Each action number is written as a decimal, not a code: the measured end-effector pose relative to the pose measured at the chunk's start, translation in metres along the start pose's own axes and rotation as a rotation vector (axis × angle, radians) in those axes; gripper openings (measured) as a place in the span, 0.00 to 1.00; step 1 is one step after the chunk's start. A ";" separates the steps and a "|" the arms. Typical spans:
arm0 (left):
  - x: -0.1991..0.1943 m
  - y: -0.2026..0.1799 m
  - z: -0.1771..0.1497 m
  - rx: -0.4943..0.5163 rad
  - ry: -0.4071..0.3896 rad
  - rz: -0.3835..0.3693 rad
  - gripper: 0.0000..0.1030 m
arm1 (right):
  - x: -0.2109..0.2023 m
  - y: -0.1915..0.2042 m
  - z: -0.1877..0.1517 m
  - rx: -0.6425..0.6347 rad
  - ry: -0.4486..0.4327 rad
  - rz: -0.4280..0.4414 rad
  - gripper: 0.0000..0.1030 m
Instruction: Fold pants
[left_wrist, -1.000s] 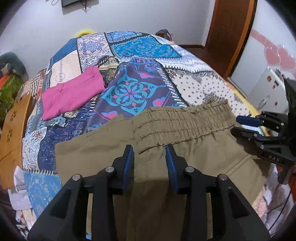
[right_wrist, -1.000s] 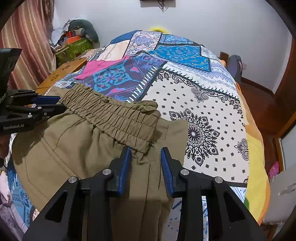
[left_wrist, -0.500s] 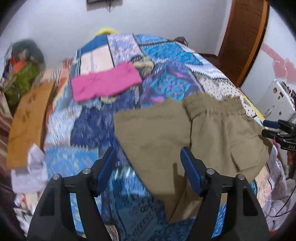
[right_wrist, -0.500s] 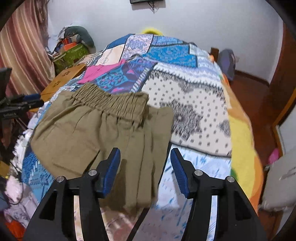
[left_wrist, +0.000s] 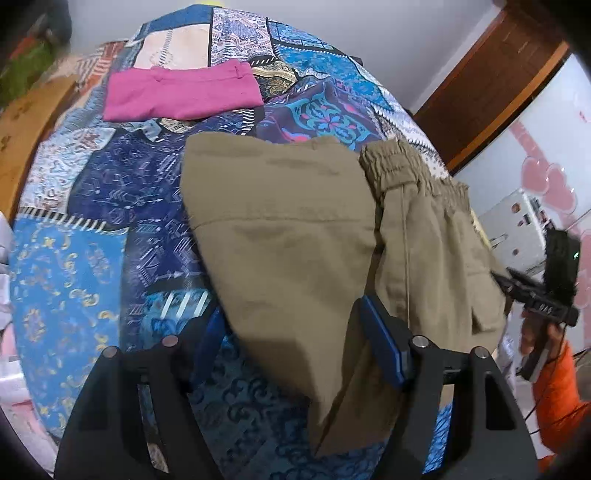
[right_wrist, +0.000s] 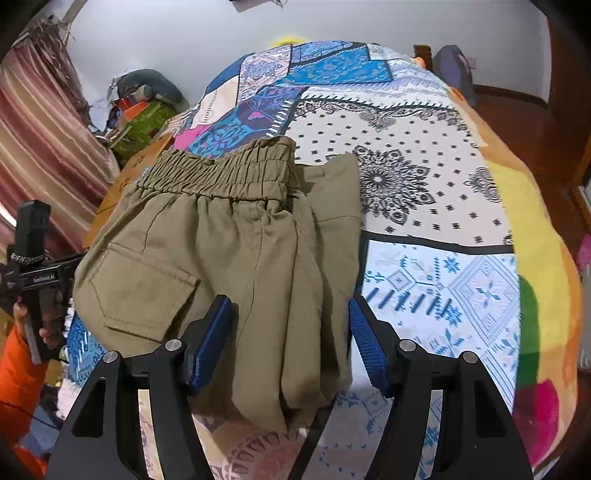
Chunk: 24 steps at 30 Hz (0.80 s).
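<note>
Olive pants (left_wrist: 288, 240) lie folded on the patchwork bed cover (left_wrist: 74, 277), elastic waistband (right_wrist: 221, 177) toward the far side and a back pocket (right_wrist: 140, 291) on top. My left gripper (left_wrist: 295, 347) hovers open over the near left part of the pants, its pads clear of the cloth. My right gripper (right_wrist: 290, 343) stands above the folded right edge of the pants (right_wrist: 280, 277) with its jaws opening. Cloth lies below and between the right gripper's pads, which do not press it. A hand (left_wrist: 532, 332) in an orange sleeve holds the right gripper's handle at the right edge of the left wrist view.
A folded pink garment (left_wrist: 181, 92) lies farther up the bed. A wooden board (left_wrist: 22, 122) and a pile of things (right_wrist: 144, 107) sit by the striped curtain (right_wrist: 37, 129). To the right are a brown door (left_wrist: 480, 81) and a white appliance (left_wrist: 517, 221).
Both grippers have let go of the pants and opened wide. Both have drawn back toward the near edge, the left one also shifting left. The pants now rest on the bed.
</note>
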<state>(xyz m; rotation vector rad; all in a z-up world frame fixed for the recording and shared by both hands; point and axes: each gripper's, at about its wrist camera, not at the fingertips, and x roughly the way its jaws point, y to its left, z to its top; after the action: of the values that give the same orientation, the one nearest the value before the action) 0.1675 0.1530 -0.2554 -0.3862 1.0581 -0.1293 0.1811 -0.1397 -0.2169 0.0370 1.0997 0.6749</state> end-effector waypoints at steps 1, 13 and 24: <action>0.001 0.002 0.003 -0.015 0.000 -0.021 0.69 | 0.001 -0.001 0.002 0.002 0.003 0.010 0.63; 0.012 0.004 0.027 -0.042 0.031 -0.082 0.68 | 0.018 -0.012 0.025 0.016 0.034 0.062 0.63; 0.014 0.010 0.023 -0.044 0.014 -0.119 0.68 | 0.035 -0.029 0.043 0.022 0.060 0.101 0.70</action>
<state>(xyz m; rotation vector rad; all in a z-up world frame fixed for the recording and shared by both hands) 0.1939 0.1637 -0.2606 -0.4887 1.0530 -0.2150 0.2407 -0.1323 -0.2347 0.0916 1.1690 0.7586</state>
